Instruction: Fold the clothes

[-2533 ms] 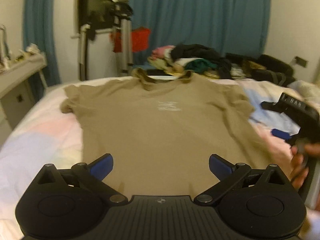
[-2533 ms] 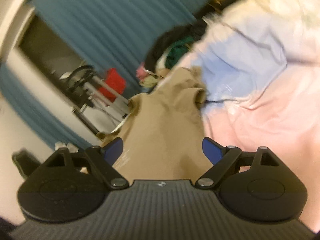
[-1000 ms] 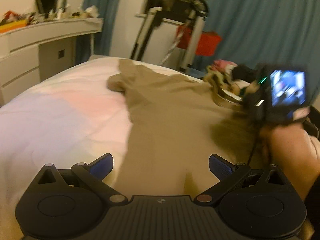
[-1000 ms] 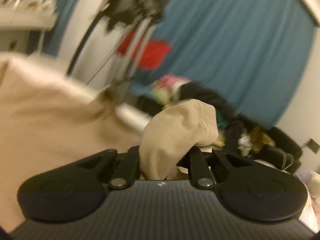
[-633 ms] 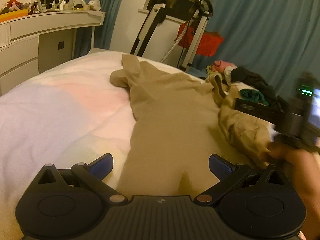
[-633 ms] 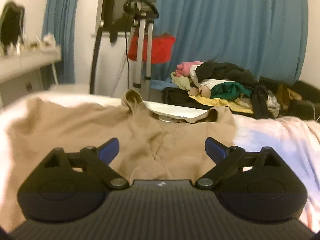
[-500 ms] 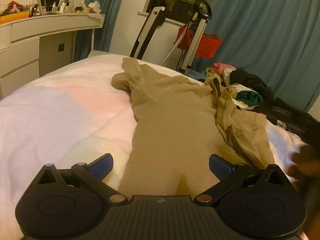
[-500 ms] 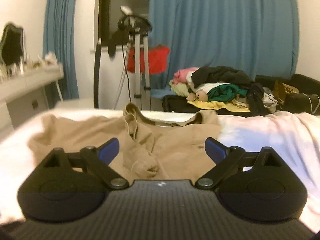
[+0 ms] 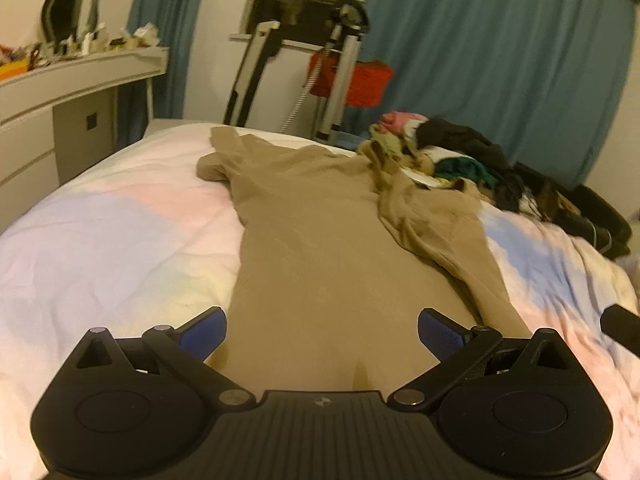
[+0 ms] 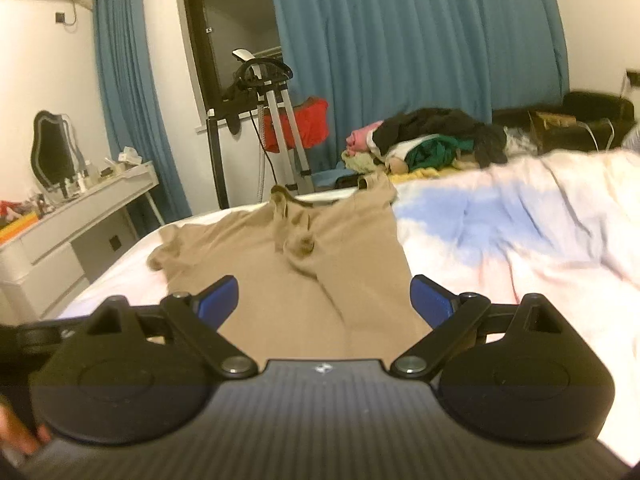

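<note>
From the left wrist view, the left gripper (image 9: 322,334) is held low over the bed (image 9: 104,248), angled down, its blue pads (image 9: 202,336) spread wide with nothing between them. The tan T-shirt (image 9: 320,264) is seen laid flat on the bedspread directly ahead, one side folded in over the body, a sleeve left bunched along the fold. A dark piece of the other tool is glimpsed at the right edge.

From the right wrist view, the right gripper (image 10: 324,300) is held nearly level above the shirt's near end, jaws fully apart and empty. The T-shirt (image 10: 280,264) is stretched away toward the clothes pile (image 10: 432,140) beyond the bed. Fingertips (image 10: 20,440) are just caught at the lower left corner.
</note>
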A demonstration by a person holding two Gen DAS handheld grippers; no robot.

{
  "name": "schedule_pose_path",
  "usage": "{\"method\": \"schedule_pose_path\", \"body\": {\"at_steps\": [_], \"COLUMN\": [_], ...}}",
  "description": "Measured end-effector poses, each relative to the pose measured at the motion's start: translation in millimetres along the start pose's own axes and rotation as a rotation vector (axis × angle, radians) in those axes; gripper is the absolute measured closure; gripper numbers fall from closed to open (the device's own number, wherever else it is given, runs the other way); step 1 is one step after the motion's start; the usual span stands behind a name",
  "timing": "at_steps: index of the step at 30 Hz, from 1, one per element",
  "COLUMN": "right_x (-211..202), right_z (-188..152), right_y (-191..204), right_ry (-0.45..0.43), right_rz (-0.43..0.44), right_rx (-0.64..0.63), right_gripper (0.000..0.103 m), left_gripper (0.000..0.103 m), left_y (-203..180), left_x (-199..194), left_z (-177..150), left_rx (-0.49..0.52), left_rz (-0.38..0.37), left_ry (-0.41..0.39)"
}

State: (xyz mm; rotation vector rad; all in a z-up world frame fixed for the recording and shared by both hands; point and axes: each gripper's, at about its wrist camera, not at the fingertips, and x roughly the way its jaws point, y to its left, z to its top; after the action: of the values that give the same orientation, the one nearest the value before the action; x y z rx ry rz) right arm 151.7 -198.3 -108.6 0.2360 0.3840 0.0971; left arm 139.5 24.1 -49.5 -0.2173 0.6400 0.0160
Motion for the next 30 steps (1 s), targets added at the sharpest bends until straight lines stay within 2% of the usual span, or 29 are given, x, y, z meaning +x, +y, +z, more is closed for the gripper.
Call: {"method": "schedule_pose_path", "body": {"at_steps": [5,9,18,24,29,30], "right_x": [-20,-28,-31,-35,-36,-34], "right_z": [-11,-12,-12,-5,-7,-9], "right_y": [-15,-26,-64,-96,-128,-133], "right_ry": [-0.003,-0.008,0.007,-0.016,-0.036,-0.029], "right_rz": [0.017,0.023,0.015,0.003,0.0,0.007], "right_rx": [0.082,0.125,0.258,0.357,0.471,0.5], "right_gripper": [0.009,0.009,0.009,0.009,0.009,0.009], "left_gripper": [0.0,0.0,0.003,0.018,0.02,0.024], "left_y": [-10,-12,-34,-60,-77,-82], "left_x": [-8,-5,18,55,79,84], "left_z": [-11,-20,-36,-47,-55,-58], "left_rx": [0.027,-0.005,-0.06,-0.07,-0.133,-0.135], "left_rz": [-0.025,-0.056,-0.201,-0.354,-0.539,-0.564], "left_ry": [0.053,0.123,0.202,0.311,0.352,0.361]}}
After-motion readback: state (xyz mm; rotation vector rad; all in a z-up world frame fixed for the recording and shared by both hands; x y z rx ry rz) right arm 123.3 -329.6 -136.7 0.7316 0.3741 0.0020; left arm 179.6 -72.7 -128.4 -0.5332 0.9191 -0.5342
